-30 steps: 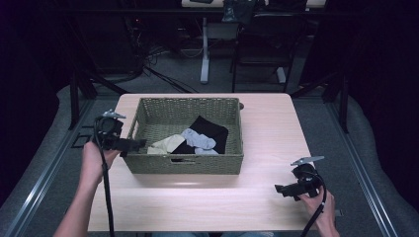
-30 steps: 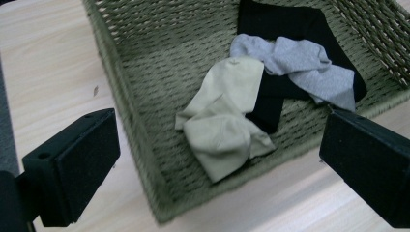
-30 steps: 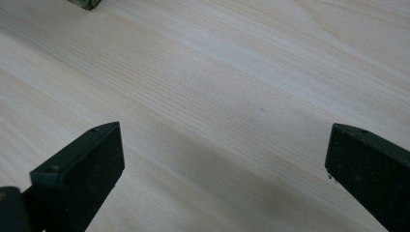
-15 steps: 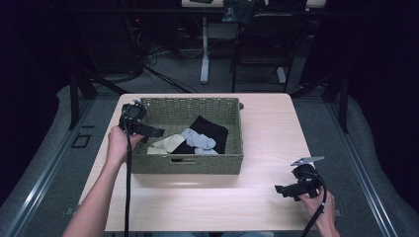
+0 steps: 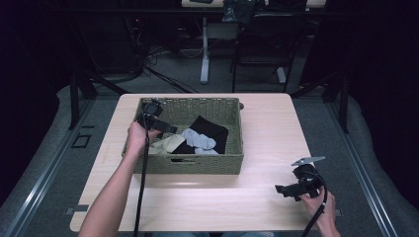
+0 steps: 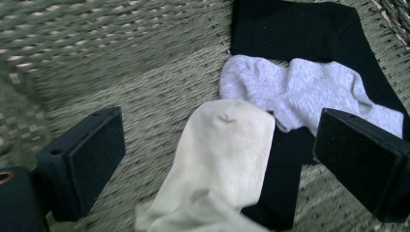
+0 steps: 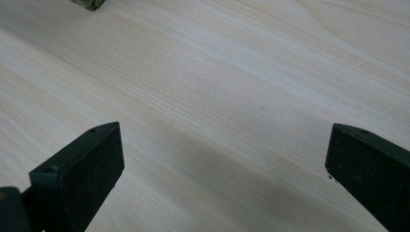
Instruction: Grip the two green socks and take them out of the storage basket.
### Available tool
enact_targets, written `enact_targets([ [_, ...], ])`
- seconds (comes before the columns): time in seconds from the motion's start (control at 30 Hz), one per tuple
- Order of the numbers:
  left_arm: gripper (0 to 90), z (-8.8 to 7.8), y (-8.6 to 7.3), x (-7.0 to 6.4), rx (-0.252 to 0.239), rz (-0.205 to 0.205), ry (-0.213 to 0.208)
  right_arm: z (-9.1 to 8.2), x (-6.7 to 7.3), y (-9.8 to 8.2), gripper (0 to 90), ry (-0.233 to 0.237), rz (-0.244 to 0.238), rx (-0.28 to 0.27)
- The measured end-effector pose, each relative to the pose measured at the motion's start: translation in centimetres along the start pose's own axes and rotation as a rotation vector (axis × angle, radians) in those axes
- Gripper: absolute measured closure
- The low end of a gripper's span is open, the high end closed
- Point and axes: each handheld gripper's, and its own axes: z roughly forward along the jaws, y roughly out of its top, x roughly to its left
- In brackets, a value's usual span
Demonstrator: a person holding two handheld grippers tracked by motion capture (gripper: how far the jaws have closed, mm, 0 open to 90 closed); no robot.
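Woven olive wicker forms the basket [image 5: 188,165], and the left gripper [image 5: 170,130] has moved from outside its left wall a second ago to inside it, above the left part of the basket floor. The right gripper [image 5: 282,189] has stayed low over the counter [image 5: 267,123], well to the right of the basket's front corner. Both sets of jaws are spread wide, pinching nothing; in the left gripper view the cream sock [image 6: 220,159] lies between them, untouched.

Pale wood grain covers the counter, which stands on grey flooring in a dim room with dark desk legs and cables beyond the basket's far side.

The cream sock lies in the left half of the basket, beside the front wall. Its long axis runs roughly left to right along that wall, rounded toe end pointing towards the basket's middle, where it meets a grey sock [image 6: 300,94]. The grey sock lies on a black garment [image 5: 210,131] spread across the basket's centre and right.
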Motion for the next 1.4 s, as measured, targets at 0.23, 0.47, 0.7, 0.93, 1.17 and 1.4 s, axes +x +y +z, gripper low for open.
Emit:
enact_targets([
  [0.23,10.7,2.1,1.3,-0.3,0.049,0.025,-0.026,-0.1,0.0,0.0,0.0,0.001,0.006,-0.009],
  [0.47,20.0,3.8,2.0,-0.6,0.102,0.039,-0.037,-0.2,-0.2,-0.1,0.0,0.002,0.006,-0.01],
  [0.7,33.0,5.3,2.1,-0.8,0.179,0.036,-0.036,-0.4,0.0,-0.1,0.0,0.001,0.002,-0.024],
  [0.93,49.5,6.0,2.0,-0.8,0.247,0.026,-0.05,-0.5,0.1,0.0,0.0,0.003,0.0,-0.031],
  [1.17,84.6,5.8,1.7,-0.8,0.269,0.019,-0.082,-0.5,0.1,0.0,0.0,0.0,-0.004,-0.03],
  [1.4,89.5,3.9,1.6,-1.0,0.224,0.039,-0.091,-0.5,0.1,0.0,0.0,-0.001,-0.001,-0.028],
])
